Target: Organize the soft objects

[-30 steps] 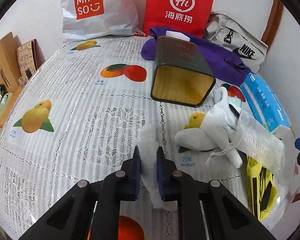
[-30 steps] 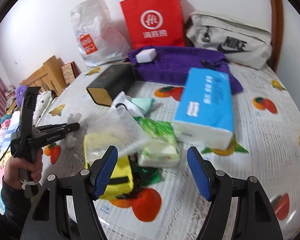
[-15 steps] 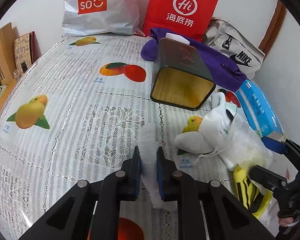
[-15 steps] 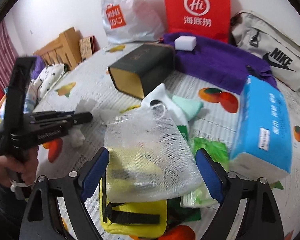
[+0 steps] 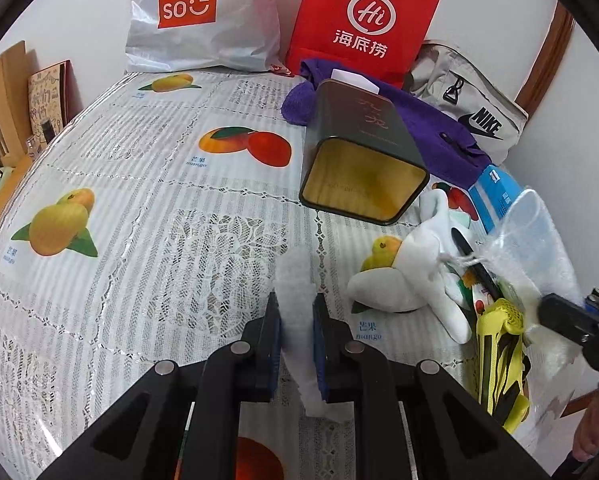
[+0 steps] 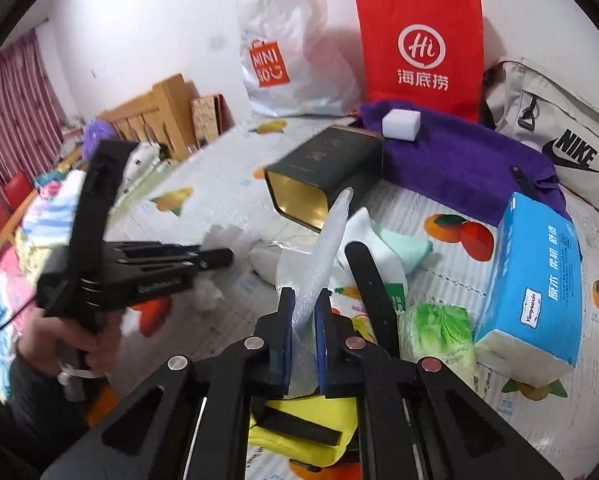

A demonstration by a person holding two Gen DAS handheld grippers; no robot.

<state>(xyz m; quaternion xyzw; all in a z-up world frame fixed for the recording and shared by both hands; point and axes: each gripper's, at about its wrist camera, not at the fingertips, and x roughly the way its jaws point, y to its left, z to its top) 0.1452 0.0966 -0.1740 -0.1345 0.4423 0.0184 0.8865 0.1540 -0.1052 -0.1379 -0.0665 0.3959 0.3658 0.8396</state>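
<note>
My left gripper is shut on a white fluffy pad and holds it above the tablecloth; it also shows in the right wrist view. My right gripper is shut on a clear mesh bag, which stands up between the jaws. That mesh bag shows at the right in the left wrist view. A white plush toy lies right of the left gripper. A yellow pouch lies under the right gripper.
A dark tin lies on its side, mouth toward me. Behind it are a purple towel with a white sponge, a red paper bag, a Miniso bag and a Nike pouch. A blue tissue pack and green packet lie right.
My right gripper has closed on the mesh bag and lifted its edge upright. The left gripper still holds the white pad and has barely moved.
</note>
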